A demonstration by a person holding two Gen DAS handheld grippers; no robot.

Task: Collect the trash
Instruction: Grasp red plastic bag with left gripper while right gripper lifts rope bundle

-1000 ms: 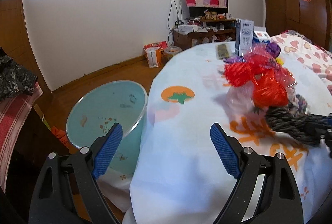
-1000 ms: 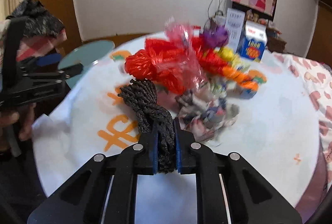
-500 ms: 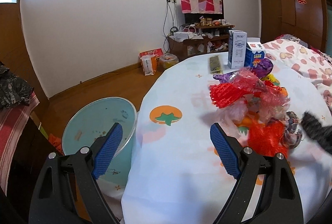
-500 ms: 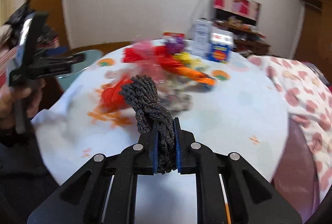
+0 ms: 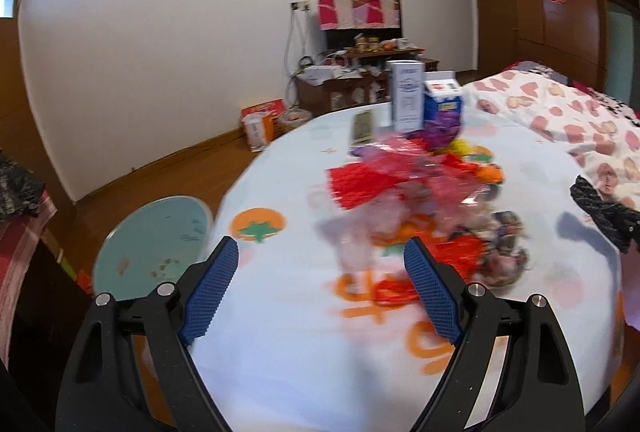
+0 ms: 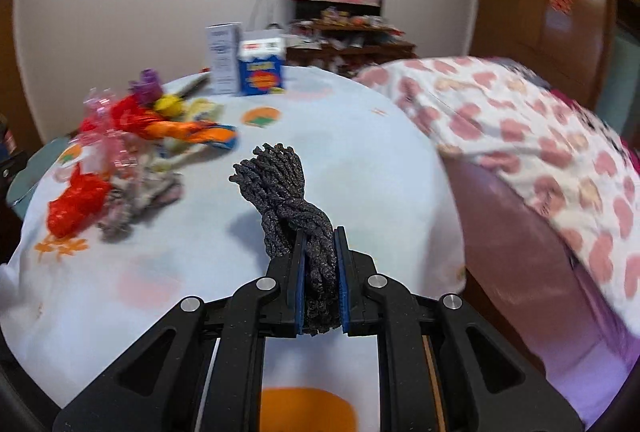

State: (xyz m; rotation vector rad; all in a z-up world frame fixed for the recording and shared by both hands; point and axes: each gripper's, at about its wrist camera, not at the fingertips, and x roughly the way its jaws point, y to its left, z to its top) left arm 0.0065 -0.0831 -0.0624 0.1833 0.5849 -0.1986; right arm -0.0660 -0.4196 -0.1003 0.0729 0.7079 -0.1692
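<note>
The bench (image 5: pixel 304 344) is wearing a pale printed cloth, and the bin (image 5: pixel 154 244) is standing on the floor just beside its left edge. The bin is looking nearly bare inside: only a few small scraps are showing on its pale lining, too blurred to name.

On the bench, the trash pile (image 5: pixel 420 200) is sitting as a loose heap of red, pink and orange wrappers. These are judged light, crinkly and slippery, so pinching a bunched fold should be holding better than a flat edge. Behind the pile two cartons (image 6: pixel 244 64) are standing upright; whether anything is in them cannot be told.

The right gripper (image 6: pixel 319 264) is clenching a dark rope bundle (image 6: pixel 286 200) near its lower end, in the air over the right part of the bench, well apart from the bin. The bundle is looking soft, light and limp, its free end sagging forward; a hold across the twisted middle should be keeping the strands together.

The left gripper (image 5: pixel 320 292) is hanging with its fingers (image 5: pixel 210 292) spread wide, grasping nothing, above the bench edge near the bin.
</note>
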